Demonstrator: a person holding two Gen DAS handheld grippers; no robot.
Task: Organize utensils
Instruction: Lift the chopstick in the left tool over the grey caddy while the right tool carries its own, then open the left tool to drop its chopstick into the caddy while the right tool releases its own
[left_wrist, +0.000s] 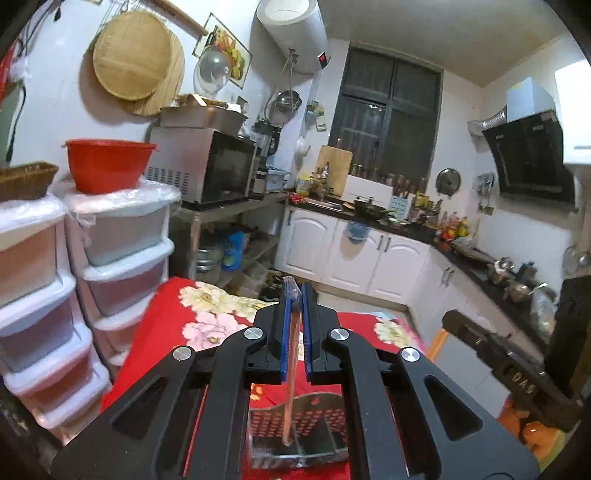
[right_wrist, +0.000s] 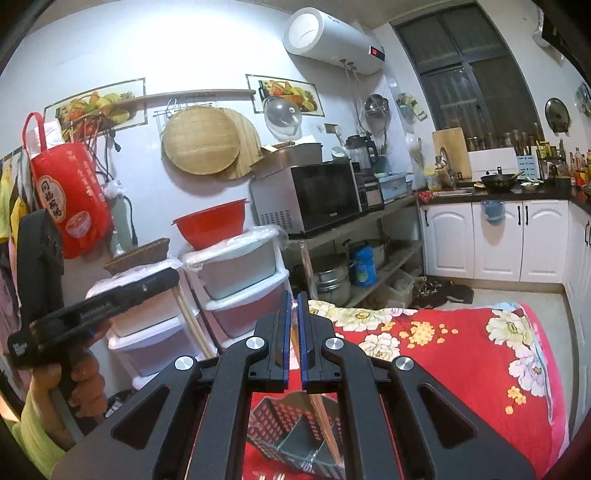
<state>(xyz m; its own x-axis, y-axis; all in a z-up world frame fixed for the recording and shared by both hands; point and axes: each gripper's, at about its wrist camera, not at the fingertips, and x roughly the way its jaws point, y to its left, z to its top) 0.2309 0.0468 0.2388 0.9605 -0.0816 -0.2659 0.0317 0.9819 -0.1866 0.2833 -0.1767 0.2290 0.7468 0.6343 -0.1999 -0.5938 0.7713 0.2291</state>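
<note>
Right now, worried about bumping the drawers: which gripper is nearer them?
Left. The left gripper is beside the drawers; the right gripper sits farther off, above the basket.

Right tool (right_wrist: 294, 314) clamps chopsticks (right_wrist: 325, 421), tips seemingly inside the perforated basket (right_wrist: 273, 424).

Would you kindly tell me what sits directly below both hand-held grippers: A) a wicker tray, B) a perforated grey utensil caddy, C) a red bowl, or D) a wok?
B: the perforated grey utensil caddy stands on the red floral cloth beneath the chopsticks gripped above it.
</note>
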